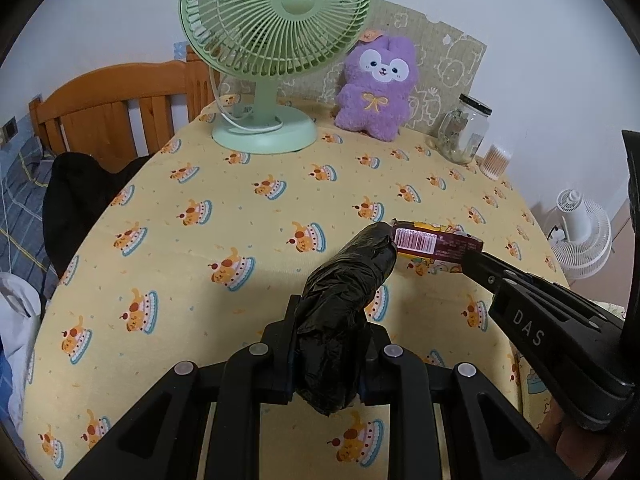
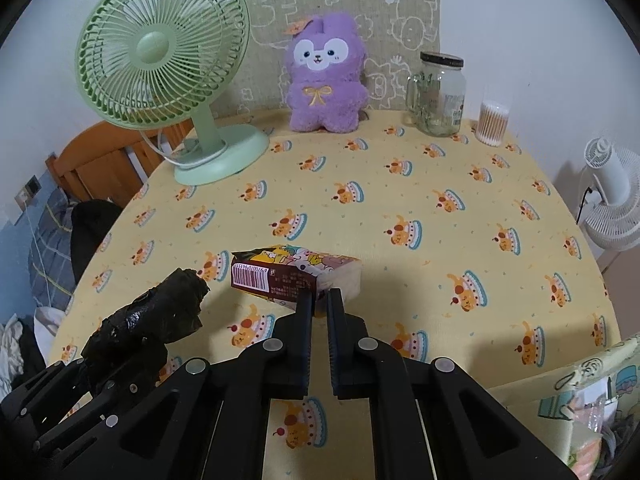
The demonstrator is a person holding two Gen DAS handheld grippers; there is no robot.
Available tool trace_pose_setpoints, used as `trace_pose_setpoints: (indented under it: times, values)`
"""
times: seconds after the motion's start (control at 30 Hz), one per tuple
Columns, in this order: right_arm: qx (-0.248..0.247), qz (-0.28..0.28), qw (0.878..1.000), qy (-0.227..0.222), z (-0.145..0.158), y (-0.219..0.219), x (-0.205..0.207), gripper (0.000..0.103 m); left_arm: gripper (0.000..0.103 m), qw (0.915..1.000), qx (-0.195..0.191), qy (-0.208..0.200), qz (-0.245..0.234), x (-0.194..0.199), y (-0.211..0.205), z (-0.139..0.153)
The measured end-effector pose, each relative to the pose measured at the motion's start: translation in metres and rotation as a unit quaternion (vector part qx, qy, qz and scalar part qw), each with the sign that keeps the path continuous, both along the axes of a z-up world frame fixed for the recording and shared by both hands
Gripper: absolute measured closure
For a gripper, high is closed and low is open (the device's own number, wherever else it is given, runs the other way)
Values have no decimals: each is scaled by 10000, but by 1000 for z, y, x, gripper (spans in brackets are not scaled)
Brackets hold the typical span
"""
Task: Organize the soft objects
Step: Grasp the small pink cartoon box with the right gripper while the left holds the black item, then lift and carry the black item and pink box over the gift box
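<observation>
Black crinkled plastic roll (image 1: 344,312), clamped lengthwise

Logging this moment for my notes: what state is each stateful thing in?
Left gripper: shut on black plastic-bag roll, held off the table.
Right gripper: nearly shut, tips at cartoon-printed tissue pack; grip unclear.
Clear glass jar: upright, lidded.
Purple plush bunny: upright.

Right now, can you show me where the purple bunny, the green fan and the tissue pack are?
purple bunny (image 2: 325,92): right wrist view, on its tummy by the yellow bow.
green fan (image 2: 154,46): right wrist view, on the round hub of the grille.
tissue pack (image 2: 304,266): right wrist view, on its cartoon-printed top.
</observation>
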State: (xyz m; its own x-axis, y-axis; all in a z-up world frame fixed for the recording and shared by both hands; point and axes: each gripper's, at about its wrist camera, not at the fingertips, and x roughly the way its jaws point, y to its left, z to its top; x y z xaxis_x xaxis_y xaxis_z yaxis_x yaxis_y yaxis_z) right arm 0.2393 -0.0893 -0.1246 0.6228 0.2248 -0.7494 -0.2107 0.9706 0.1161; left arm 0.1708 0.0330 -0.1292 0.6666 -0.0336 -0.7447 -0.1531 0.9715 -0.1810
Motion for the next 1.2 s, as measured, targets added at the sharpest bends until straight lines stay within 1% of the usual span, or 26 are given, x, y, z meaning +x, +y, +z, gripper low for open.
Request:
trace_pose_setpoints:
  times: [0.4, 0.7, 0.9, 1.2]
  values:
    - [161, 26, 9994, -311, 30, -6, -20, 94, 83, 9997, 108, -212, -12, -18, -9, 19]
    - [281, 47, 9973, -675, 64, -17, -48, 94, 83, 9987, 205, -459, -59, -35, -21, 43]
    - [349, 17, 9954, -890, 85, -30, -67, 94, 83, 9975, 315, -619, -126, -48, -35, 60]
    - [487, -53, 9926, -1114, 105, -59, -87, 97, 83, 9951, 503, -829, -214, -60, -61, 82]
